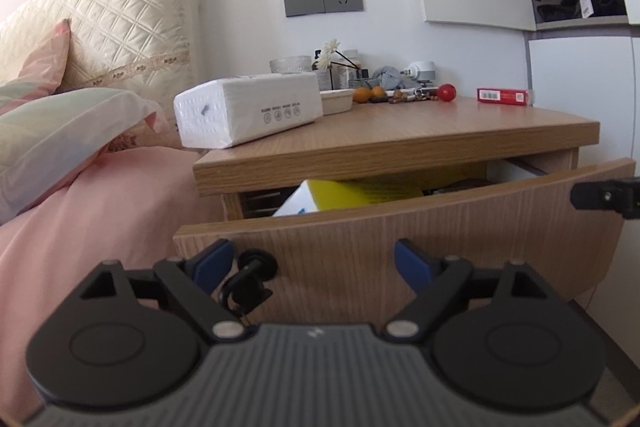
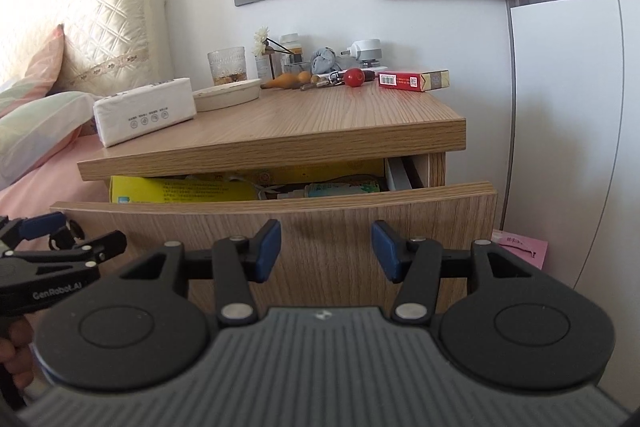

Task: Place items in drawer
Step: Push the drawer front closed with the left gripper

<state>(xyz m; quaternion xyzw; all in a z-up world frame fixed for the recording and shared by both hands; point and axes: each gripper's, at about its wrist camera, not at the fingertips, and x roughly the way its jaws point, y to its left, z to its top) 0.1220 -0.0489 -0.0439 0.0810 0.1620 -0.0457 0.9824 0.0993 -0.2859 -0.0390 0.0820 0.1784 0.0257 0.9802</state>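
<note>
The wooden nightstand's drawer (image 1: pixel 400 227) (image 2: pixel 280 215) is partly pulled out; a yellow box (image 2: pixel 180 191) and small items lie inside. My left gripper (image 1: pixel 314 263) is open in front of the drawer front, next to a black knob (image 1: pixel 256 267) by its left finger. My right gripper (image 2: pixel 325 247) is open and empty before the drawer front. On top stand a white tissue pack (image 1: pixel 248 111) (image 2: pixel 146 111), a red box (image 1: pixel 502 95) (image 2: pixel 412 81), a red ball (image 1: pixel 446 91) (image 2: pixel 354 77) and a shallow dish (image 2: pixel 228 93).
A bed with pink sheet (image 1: pixel 80 219) and pillows (image 1: pixel 112 27) lies left of the nightstand. A glass (image 2: pixel 226 65), bottles, keys and oranges (image 1: pixel 368 93) crowd the back of the top. A white wardrobe (image 2: pixel 568 127) stands right. Pink paper (image 2: pixel 520 243) lies on the floor.
</note>
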